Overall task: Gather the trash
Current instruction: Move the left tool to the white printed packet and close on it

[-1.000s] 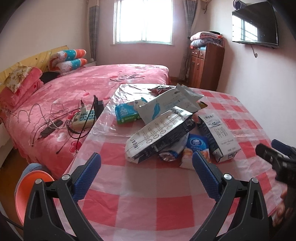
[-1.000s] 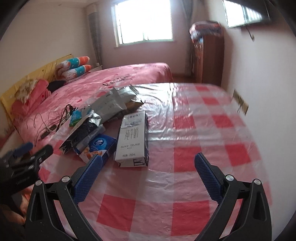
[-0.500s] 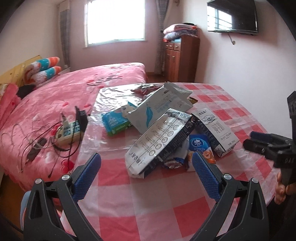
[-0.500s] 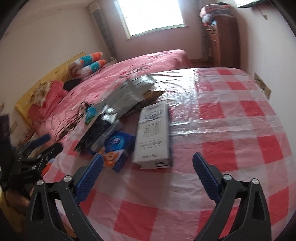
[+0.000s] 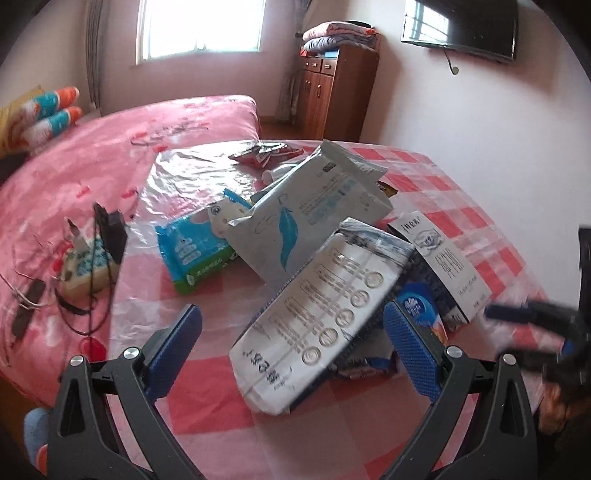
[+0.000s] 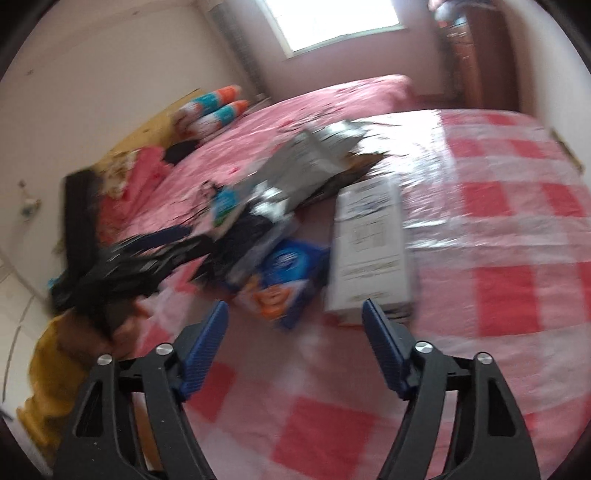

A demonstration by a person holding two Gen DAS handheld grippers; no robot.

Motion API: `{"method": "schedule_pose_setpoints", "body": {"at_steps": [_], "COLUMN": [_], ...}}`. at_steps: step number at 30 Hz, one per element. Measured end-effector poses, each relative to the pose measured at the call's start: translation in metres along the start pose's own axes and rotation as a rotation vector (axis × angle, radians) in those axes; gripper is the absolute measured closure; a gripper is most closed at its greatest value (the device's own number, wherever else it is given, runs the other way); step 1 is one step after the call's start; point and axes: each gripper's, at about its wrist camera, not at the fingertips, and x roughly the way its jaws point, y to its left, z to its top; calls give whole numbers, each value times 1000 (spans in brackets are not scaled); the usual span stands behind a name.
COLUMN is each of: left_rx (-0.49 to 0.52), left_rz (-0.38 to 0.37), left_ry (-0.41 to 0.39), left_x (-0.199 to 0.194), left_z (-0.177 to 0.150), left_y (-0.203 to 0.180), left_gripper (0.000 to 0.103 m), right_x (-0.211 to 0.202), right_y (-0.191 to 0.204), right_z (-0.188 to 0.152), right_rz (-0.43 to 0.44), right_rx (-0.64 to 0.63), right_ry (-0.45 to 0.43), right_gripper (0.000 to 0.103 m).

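Note:
A heap of trash lies on the red-checked table (image 5: 207, 402): a long silver printed bag (image 5: 317, 325), a grey bag with a blue feather (image 5: 310, 218), a white carton (image 5: 447, 266), a blue tissue pack (image 5: 417, 306), a blue-green wipes pack (image 5: 195, 254) and red wrappers (image 5: 266, 153). My left gripper (image 5: 293, 350) is open and empty, just in front of the silver bag. My right gripper (image 6: 295, 347) is open and empty, just short of the carton (image 6: 369, 254) and blue pack (image 6: 280, 280). The right wrist view is blurred.
A pink bed (image 5: 92, 166) adjoins the table's left side, with a power strip and cables (image 5: 85, 262) on it. A wooden cabinet (image 5: 332, 96) and wall TV (image 5: 461, 26) stand at the back right. The wall runs along the table's right side.
Both grippers have moved in closer to the trash heap. The right gripper's jaws have narrowed somewhat and its view is now blurred by motion.

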Motion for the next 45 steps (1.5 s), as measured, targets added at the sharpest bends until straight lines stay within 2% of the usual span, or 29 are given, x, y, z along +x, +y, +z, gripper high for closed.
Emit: {"method": "schedule_pose_setpoints", "body": {"at_steps": [3,5,7,11,15,19,24,28,30,33,37,42,44,45], "left_rx": [-40,-66,-82,-95,-93,-60,-40,-77,-106,-132,-158,-190,-224,-242], "left_rz": [-47,-66,-98,-127,-147,-179,-182,-139,-152,-196,-231,-227,-228,-229], "left_ry": [14,32,43,48,61,100,125,105,113,122,121,101,96,90], "left_x": [10,19,24,27,27,27,26,28,31,37,44,44,42,40], "left_z": [3,5,6,5,4,0,-3,4,6,8,8,5,2,0], "left_y": [8,10,10,6,-1,-19,-29,-17,-11,-7,-8,-9,-6,-5], "left_gripper": [5,14,17,20,22,22,22,22,22,22,22,25,30,31], "right_x": [10,18,26,29,22,15,17,27,29,33,40,53,57,59], "right_y": [8,9,7,-8,-36,-55,-39,-13,-4,-6,-17,-27,-28,-27], "right_z": [-1,0,1,8,19,24,18,15,17,27,41,51,53,54], "right_rz": [89,95,85,23,-76,-96,-72,-94,-108,-76,-38,31,53,61], "right_rx": [10,16,20,49,86,139,70,-61,-101,-79,-66,-14,-7,-4], "right_ry": [36,54,71,58,17,1,14,26,19,17,37,64,72,73], "right_gripper": [30,30,30,30,30,30,28,21,19,15,15,15,15,19]}}
